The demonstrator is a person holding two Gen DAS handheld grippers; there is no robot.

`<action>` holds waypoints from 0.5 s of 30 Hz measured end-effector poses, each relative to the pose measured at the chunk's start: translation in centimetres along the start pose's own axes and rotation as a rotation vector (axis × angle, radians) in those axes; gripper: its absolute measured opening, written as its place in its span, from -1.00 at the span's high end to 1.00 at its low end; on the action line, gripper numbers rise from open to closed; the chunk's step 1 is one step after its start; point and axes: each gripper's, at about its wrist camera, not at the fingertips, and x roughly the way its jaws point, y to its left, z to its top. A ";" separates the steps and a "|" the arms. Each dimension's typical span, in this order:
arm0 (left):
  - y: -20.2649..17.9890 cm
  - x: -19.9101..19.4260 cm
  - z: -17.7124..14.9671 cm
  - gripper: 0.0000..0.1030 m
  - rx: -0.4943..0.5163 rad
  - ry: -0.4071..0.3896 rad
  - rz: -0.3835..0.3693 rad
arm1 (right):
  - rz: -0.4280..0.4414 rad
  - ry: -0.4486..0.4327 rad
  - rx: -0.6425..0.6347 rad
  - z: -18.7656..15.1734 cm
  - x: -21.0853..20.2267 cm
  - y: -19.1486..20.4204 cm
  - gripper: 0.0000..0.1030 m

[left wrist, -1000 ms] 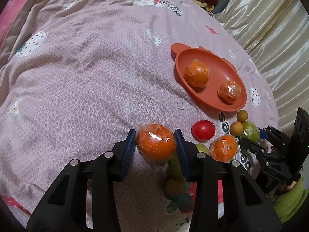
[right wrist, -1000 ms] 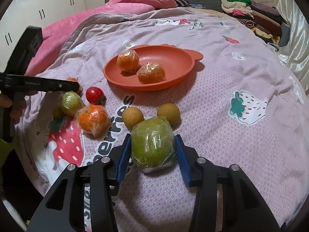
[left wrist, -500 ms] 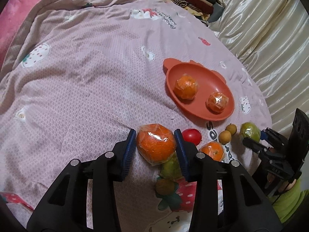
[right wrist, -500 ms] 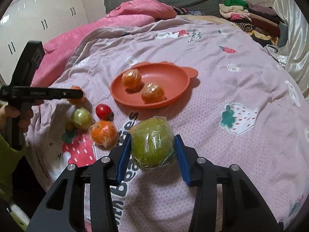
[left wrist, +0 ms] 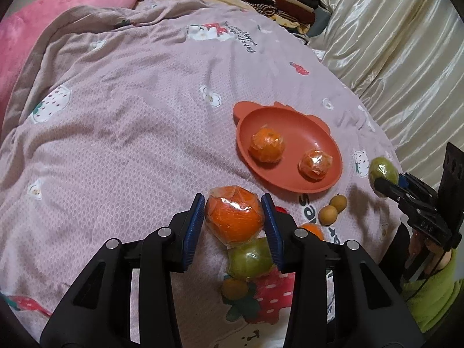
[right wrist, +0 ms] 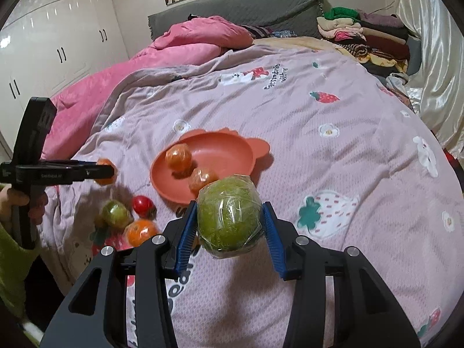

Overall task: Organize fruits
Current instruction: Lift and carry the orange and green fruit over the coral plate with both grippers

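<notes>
Clamping a wrapped orange (left wrist: 234, 216) between the blue pads of the left gripper (left wrist: 234, 220), held up above the bedspread (left wrist: 130, 145) and just short of the plate (left wrist: 293, 124). Gripping a wrapped green fruit (right wrist: 229, 217) in the right gripper (right wrist: 229, 226), both pads pressing its sides, lifted clear of the cover. Showing, in the left view, that same green fruit (left wrist: 382, 171) at the tip of the right gripper (left wrist: 388, 185), off to the right of the plate. Sitting in the plate: 2 wrapped oranges (left wrist: 266, 145) (left wrist: 316, 161), apart from each other. Lying on the cover near the plate's front rim: 2 small brown fruits (left wrist: 333, 208) touching, another wrapped orange (right wrist: 140, 232), a red fruit (right wrist: 142, 205), and a second green fruit (right wrist: 116, 214) beside them. Resting just below that green one, a small orange-brown fruit (left wrist: 235, 288) on a strawberry print. Piling up beyond the cover: a pink quilt (right wrist: 185, 46) against the grey headboard (right wrist: 240, 8), and folded clothes (right wrist: 362, 34) by the shiny curtain (left wrist: 391, 43). Standing at the far left of the right view, white cupboards (right wrist: 52, 49).
</notes>
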 end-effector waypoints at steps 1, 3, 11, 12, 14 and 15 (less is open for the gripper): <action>-0.3 0.0 0.1 0.38 0.008 -0.001 0.000 | 0.003 -0.002 -0.002 0.2 0.1 0.0 0.17; -0.7 0.0 0.3 0.38 0.019 -0.002 -0.002 | 0.011 -0.003 -0.006 0.6 0.3 0.0 0.17; -3.4 1.1 1.8 0.38 0.082 0.012 0.004 | 0.038 -0.020 -0.023 2.5 1.0 -0.1 0.17; -3.6 1.3 1.9 0.38 0.086 0.016 0.006 | 0.040 -0.021 -0.025 2.7 1.1 -0.2 0.17; -4.0 1.9 2.1 0.38 0.095 0.030 0.009 | 0.047 -0.024 -0.030 3.2 1.3 -0.2 0.17; -4.2 2.1 2.3 0.38 0.098 0.034 0.011 | 0.049 -0.026 -0.035 3.5 1.5 -0.2 0.17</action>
